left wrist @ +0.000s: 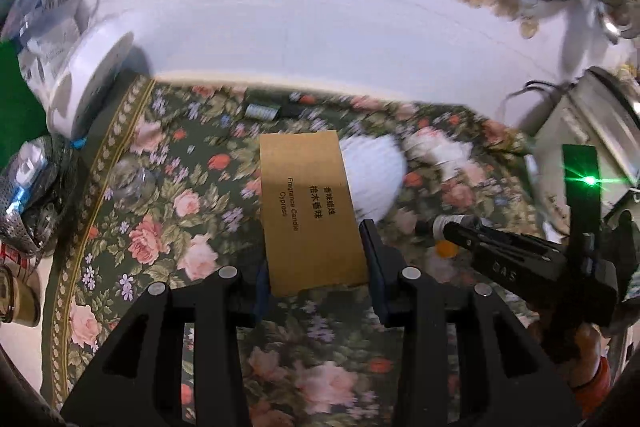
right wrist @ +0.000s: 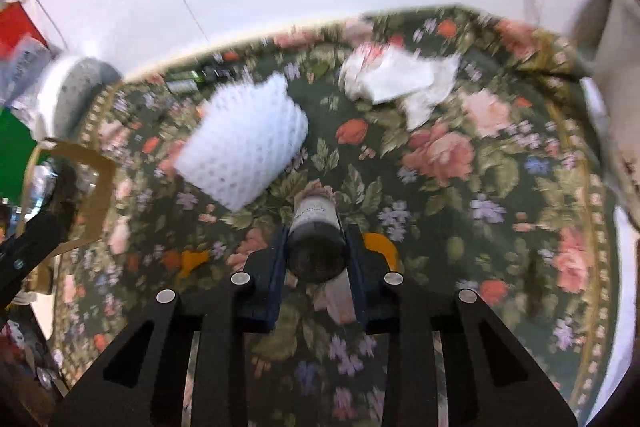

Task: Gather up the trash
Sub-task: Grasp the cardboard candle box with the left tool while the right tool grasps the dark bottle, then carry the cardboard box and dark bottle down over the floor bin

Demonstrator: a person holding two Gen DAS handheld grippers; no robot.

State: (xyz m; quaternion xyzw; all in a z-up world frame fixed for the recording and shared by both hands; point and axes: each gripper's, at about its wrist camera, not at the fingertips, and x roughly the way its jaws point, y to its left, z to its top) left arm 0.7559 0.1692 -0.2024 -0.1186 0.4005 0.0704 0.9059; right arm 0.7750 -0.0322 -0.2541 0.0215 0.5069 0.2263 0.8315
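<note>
both tongs are busy: left tongs (left wrist: 316,267) grasp a brown candle box (left wrist: 310,211), right tongs (right wrist: 316,263) clench a small dark bottle (right wrist: 316,239) over the flowered tabletop (right wrist: 460,227). white foam net (right wrist: 244,143) and crumpled paper (right wrist: 400,79) are left there to collect.

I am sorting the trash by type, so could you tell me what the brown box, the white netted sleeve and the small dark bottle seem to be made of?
Brown box: matte kraft cardboard, judging by its flat printed face and thin cut edges.
White netted sleeve: probably soft foam mesh, with a puffy open lattice.
Small dark bottle: dark glass or plastic, too blurred to say; paper label.
</note>
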